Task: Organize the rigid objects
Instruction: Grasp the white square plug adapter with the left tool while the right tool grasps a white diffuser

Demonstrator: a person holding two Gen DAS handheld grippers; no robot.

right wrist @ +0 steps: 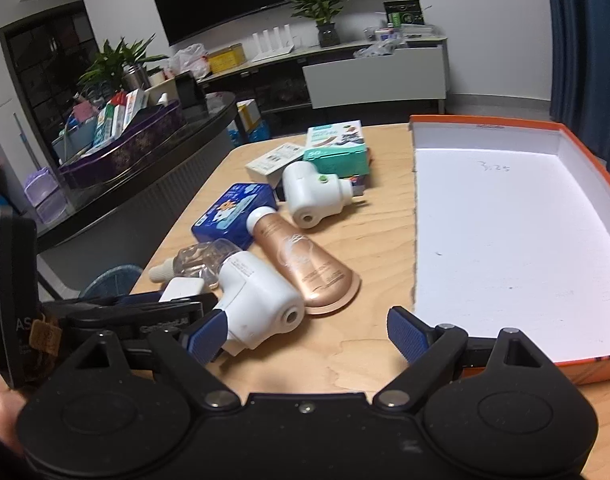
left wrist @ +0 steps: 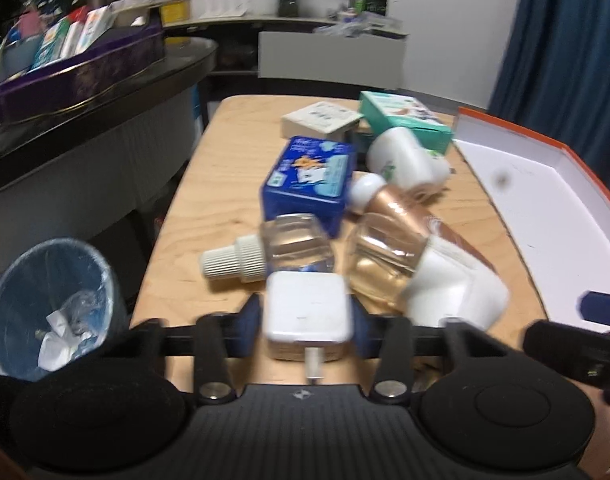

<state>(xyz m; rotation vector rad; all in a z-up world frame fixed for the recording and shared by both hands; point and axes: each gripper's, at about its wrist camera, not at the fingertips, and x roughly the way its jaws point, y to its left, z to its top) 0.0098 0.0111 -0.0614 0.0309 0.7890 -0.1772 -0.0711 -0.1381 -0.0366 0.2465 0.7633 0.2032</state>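
Two grippers work one wooden table. Far left, at 8 o'clock in the left wrist view, a blue waste bin stands on the floor, off the table.

Left gripper: blue pads pressed against both flanks of a white power adapter, prongs pointing back toward the camera. Clamped flat-side to flat-side, probably because those faces give the firmest hold. Frame is motion-blurred; cannot tell whether the adapter is lifted or resting on the table.

Just beyond it, at 12 o'clock: a clear refill bottle with ribbed white cap, lying on its side. Behind that, a blue tin. To its right, a rose-gold tube lies cap away, and a white plug-in vaporizer lies beside it with its amber bottle touching the adapter's right side. A second vaporizer and a teal box sit farther back.

Right gripper: fingers wide apart, holding nothing, left pad beside the near vaporizer.

Far right, at 2 o'clock: orange-walled tray, white floor bare. Judged destination; all items remain outside it.
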